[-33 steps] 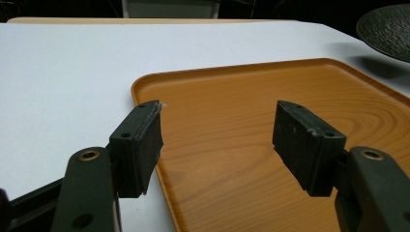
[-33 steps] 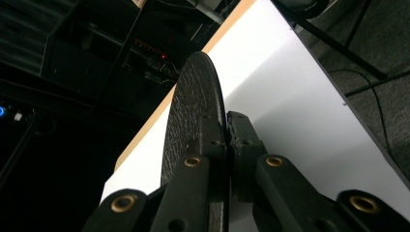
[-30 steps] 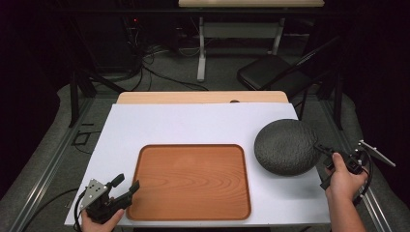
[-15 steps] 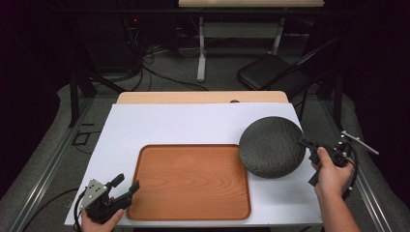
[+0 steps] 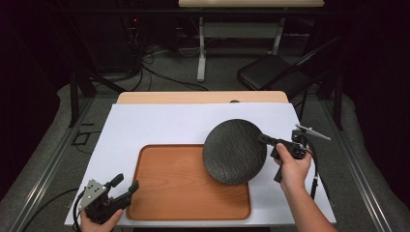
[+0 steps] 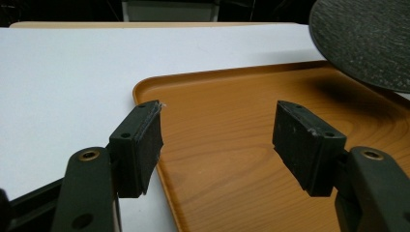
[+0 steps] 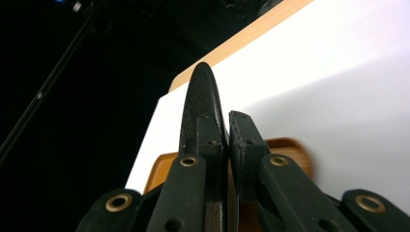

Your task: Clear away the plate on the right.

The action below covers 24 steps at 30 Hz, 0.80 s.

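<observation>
Right gripper (image 5: pixel 267 139) pinches dark plate (image 5: pixel 234 151) by its right rim, held tilted over tray's (image 5: pixel 174 193) far-right corner (clear of the wood). Left gripper (image 5: pixel 126 185) spread at tray's near-left edge.

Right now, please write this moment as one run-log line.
right gripper: shut on dark plate | plate: above wooden tray | left gripper: open

dark room, black surroundings. grey carpet floor (image 5: pixel 43 145) with black cables (image 5: pixel 159 77) trailing. folding chair (image 5: pixel 266 72) beyond worktop, right of centre. white table leg (image 5: pixel 201 48) farther back, pale tabletop (image 5: pixel 251 3) at top edge. wooden worktop (image 5: pixel 203 97) under white sheet (image 5: pixel 159 123).
</observation>
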Motion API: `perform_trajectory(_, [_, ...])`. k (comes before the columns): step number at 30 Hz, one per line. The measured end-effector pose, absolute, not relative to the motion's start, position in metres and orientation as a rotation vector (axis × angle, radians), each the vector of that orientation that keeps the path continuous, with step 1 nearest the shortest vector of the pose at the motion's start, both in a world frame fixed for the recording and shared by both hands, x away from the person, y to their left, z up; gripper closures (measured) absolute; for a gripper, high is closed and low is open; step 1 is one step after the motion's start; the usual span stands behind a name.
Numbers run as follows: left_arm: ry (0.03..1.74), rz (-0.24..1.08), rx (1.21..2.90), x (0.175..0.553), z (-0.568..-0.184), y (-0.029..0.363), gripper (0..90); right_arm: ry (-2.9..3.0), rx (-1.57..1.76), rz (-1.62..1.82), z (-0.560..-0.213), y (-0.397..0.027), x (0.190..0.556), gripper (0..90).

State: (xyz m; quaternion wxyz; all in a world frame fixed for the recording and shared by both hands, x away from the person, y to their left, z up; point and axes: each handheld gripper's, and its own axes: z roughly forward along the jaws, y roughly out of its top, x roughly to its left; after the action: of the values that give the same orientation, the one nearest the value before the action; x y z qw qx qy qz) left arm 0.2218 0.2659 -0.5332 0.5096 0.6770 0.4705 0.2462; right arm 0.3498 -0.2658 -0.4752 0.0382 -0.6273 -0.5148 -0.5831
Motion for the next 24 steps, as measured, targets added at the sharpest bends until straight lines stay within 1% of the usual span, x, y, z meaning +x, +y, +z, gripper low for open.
perform_trajectory(4, [1.134,0.593,1.629,0.221,-0.533,0.267,34.7,-1.631,-1.845,-1.765,-0.474,-0.235,0.355,84.1])
perform_trajectory(5, [1.134,0.593,1.629,0.221,-0.533,0.267,34.7,-1.652,-1.810,-1.751,-0.474,-0.221,0.357,84.0])
perform_trajectory(6, [1.134,0.594,1.628,0.221,-0.533,0.267,34.7,-1.652,-1.810,-1.751,-0.474,-0.221,0.357,84.0])
perform_trajectory(12, [1.134,0.594,1.621,0.221,-0.532,0.268,34.7,-1.701,-1.726,-1.721,-0.475,-0.184,0.361,83.8])
perform_trajectory(17, [1.132,0.594,1.621,0.220,-0.532,0.269,34.8,-1.720,-1.665,-1.706,-0.476,-0.163,0.360,83.7])
perform_trajectory(24, [1.130,0.594,1.627,0.221,-0.532,0.268,34.8,-1.740,-1.649,-1.688,-0.481,-0.155,0.355,83.6])
